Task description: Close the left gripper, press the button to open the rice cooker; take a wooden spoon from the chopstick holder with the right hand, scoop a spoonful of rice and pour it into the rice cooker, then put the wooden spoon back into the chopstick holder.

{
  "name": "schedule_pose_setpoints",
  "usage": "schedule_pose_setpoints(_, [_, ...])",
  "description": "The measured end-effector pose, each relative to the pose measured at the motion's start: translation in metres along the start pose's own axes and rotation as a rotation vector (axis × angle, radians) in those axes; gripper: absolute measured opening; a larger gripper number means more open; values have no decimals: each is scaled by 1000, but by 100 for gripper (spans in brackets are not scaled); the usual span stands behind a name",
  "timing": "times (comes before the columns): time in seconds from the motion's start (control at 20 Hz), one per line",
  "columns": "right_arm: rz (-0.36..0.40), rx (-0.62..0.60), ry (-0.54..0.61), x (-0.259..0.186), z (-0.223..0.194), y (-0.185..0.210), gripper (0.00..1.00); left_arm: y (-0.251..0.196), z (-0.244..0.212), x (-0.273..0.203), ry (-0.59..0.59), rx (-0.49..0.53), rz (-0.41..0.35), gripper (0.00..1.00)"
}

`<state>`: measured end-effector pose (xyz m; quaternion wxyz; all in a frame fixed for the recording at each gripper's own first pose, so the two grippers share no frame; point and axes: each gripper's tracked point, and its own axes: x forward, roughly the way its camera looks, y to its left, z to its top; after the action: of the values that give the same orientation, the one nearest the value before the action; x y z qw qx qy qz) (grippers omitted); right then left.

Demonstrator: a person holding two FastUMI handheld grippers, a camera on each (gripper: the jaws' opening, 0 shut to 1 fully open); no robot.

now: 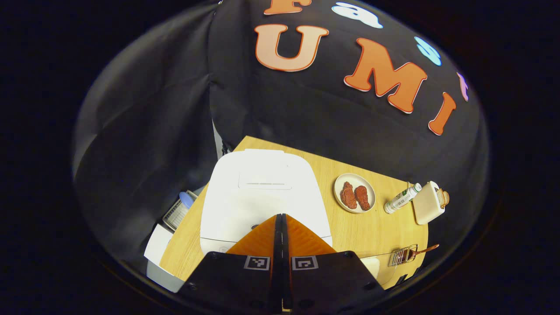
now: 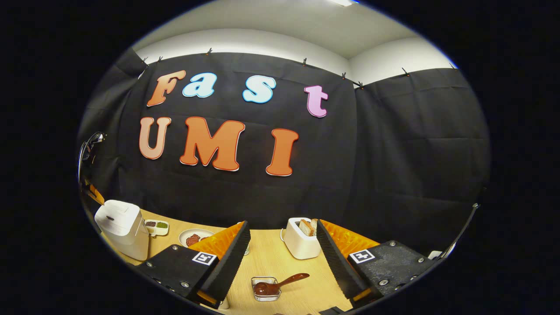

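Observation:
The white rice cooker (image 1: 262,192) stands on the wooden table with its lid down. My left gripper (image 1: 280,217) is shut with nothing between its fingers, and its tips hover over the front of the lid, beside a small dark button (image 1: 255,226). Whether the tips touch the lid I cannot tell. The wooden spoon (image 2: 282,282) lies with its bowl in a small clear holder (image 2: 265,294) and its handle pointing right. My right gripper (image 2: 283,245) is open above and behind that holder, apart from the spoon. The holder (image 1: 403,255) and spoon (image 1: 425,250) also appear at the table's right edge.
A plate of red meat pieces (image 1: 355,193), a small bottle (image 1: 401,198) and a white toaster (image 1: 428,202) with bread stand right of the cooker. A pale container (image 1: 372,265) sits by my left gripper's body. In the right gripper view, the cooker (image 2: 120,225), a two-part dish (image 2: 156,226) and the toaster (image 2: 301,239) are spread across the table.

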<state>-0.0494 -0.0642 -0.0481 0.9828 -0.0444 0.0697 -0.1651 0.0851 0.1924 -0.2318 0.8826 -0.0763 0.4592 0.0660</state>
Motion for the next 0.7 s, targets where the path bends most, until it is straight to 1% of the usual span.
schedule_pose_setpoints(0.05, [-16, 1, 9, -1, -3, -2, 95, 4, -6, 9, 34, -8, -1, 6])
schedule_pose_setpoints(0.1, [-29, 1, 22, -2, -6, -4, 95, 5, -12, 17, 68, -16, -12, 4])
schedule_pose_setpoints(0.2, [-50, 3, 43, -4, -14, -7, 95, 8, -22, 32, 117, -34, -21, 5])
schedule_pose_setpoints(0.25, [-54, 4, 53, -5, -17, -7, 95, 7, -28, 38, 143, -50, -25, 3])
schedule_pose_setpoints(0.3, [-59, 3, 61, -5, -19, -7, 95, 8, -34, 45, 160, -67, -29, 5])
schedule_pose_setpoints(0.35, [-61, 2, 67, -4, -21, -7, 95, 11, -42, 50, 198, -91, -30, 5])
schedule_pose_setpoints(0.4, [-64, 0, 71, -2, -24, -7, 95, 8, -39, 47, 167, -105, -46, 6])
schedule_pose_setpoints(0.45, [-65, 0, 78, -2, -27, -8, 95, 12, -39, 56, 172, -106, -50, 5])
schedule_pose_setpoints(0.6, [-44, 14, 106, 5, -39, -3, 95, 12, -40, 47, 147, -104, -55, 5])
schedule_pose_setpoints(0.7, [-23, 15, 126, 10, -47, 0, 95, 10, -29, 37, 71, -89, -57, 5])
